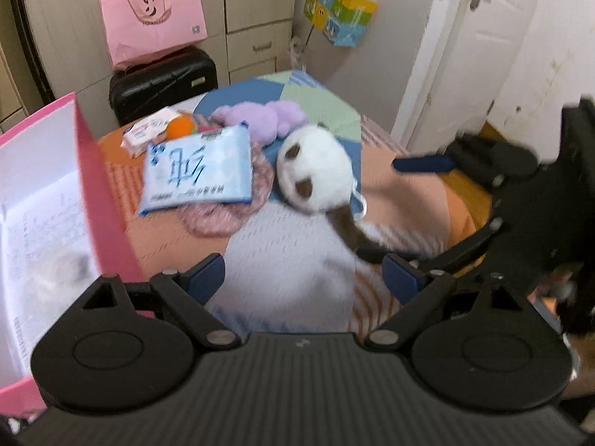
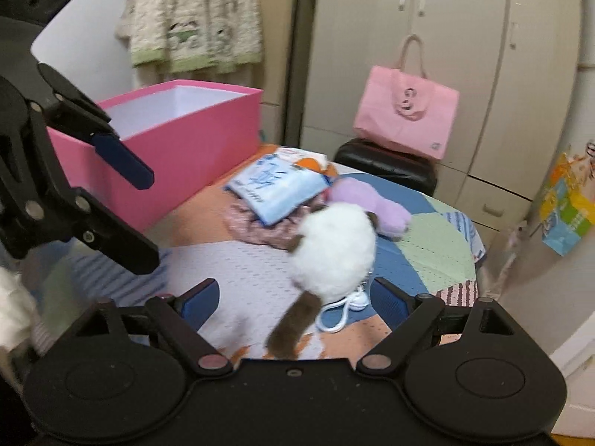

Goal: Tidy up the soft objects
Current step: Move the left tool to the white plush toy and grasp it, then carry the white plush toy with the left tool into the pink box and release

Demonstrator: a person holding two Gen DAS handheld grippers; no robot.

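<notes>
A bed (image 1: 282, 260) fills the mid. of both views, covered w/ a patchwork spread in orange, blue, pale green and a white mesh-like panel. Behind it, beige wardrobe doors (image 2: 438, 55) are seen, w/ a black hard-shell suitcase (image 1: 163, 81) in front and a pink paper bag (image 1: 154, 18) set on top. A colourful printed bag (image 1: 340, 11) is hung near a white door (image 1: 479, 37). Quilted cream fabric w/ green trim (image 2: 193, 15) is hung in the right wrist view.

A pink cardboard box (image 2: 178, 137), rectangular, open-topped, white inside, is placed on the bed's edge; in the left wrist view its wall is seen close up at left.

The soft items are clustered on the bed beside the box: a blue-white plastic tissue pack (image 1: 199, 169), flat and glossy, laid on a pink frilly fabric piece (image 1: 227, 208); smaller white packets (image 1: 148, 130) and an orange round thing (image 1: 180, 126) behind it; a lilac plush (image 1: 267, 119), fuzzy and lumpy.

A white plush w/ brown patches (image 1: 316, 171) is lying just right of the tissue pack, round-bodied, fluffy, w/ a dark brown limb stretched toward the cameras and a white cord loop beside it. Detail is blurred.

Left gripper (image 1: 305, 278): jaws spread wide, nothing held. Right gripper (image 2: 293, 297): jaws spread wide, the plush's brown limb lying between them; pads are not seen pressing on it.
</notes>
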